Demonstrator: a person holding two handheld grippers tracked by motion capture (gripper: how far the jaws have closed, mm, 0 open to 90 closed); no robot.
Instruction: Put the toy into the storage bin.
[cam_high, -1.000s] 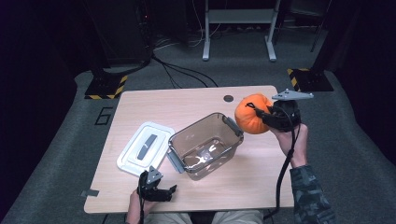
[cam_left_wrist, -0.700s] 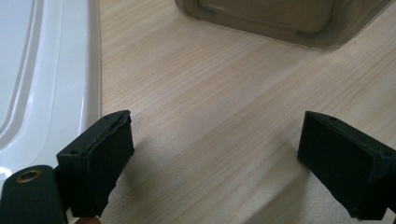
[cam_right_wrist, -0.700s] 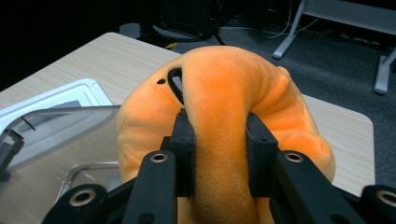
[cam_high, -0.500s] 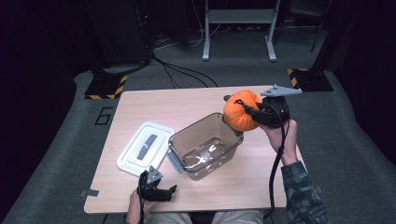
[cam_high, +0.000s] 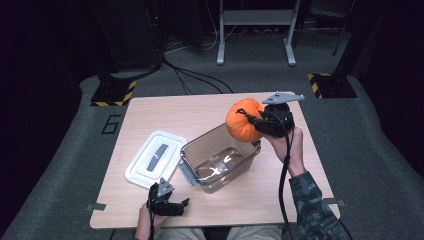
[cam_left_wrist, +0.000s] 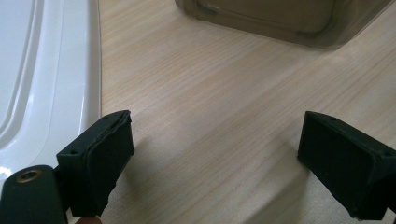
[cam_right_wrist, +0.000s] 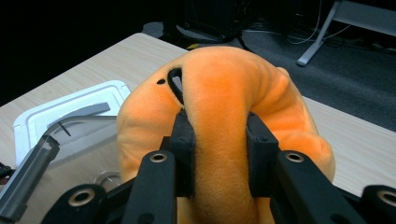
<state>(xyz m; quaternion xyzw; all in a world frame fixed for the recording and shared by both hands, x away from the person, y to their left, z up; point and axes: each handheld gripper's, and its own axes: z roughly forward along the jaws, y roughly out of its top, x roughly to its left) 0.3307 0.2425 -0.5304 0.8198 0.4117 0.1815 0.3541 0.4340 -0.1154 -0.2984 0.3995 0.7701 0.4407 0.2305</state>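
Pumpkin (cam_high: 242, 120), a soft orange plush one, hangs in the air over the far right corner of the clear plastic container (cam_high: 220, 159), pinched by the right gripper (cam_high: 251, 118), whose jaws are squeezed into a fold of the fabric; the right gripper view shows the fuzzy orange body (cam_right_wrist: 233, 116) bulging out on both sides of the two black jaws. The person's right hand (cam_high: 287, 142) holds that gripper up from the right side of the table (cam_high: 190, 112). Below the toy, the container stands open near the middle of the tabletop, with a grey latch on its near left end and a shiny glint on its bottom. To its left lies the white lid (cam_high: 155, 159), flat, with a grey handle strip on top, just beside the container but apart from it. At the near edge, the left gripper (cam_high: 175, 206) rests low over the wood with its jaws spread wide and nothing between them; in the left gripper view bare wood shows between the pads, the lid's white rim (cam_left_wrist: 70, 70) lies at the left and the container's wall (cam_left_wrist: 280, 18) lies farther off. Cables and metal stand legs sit on the grey carpet beyond the table.
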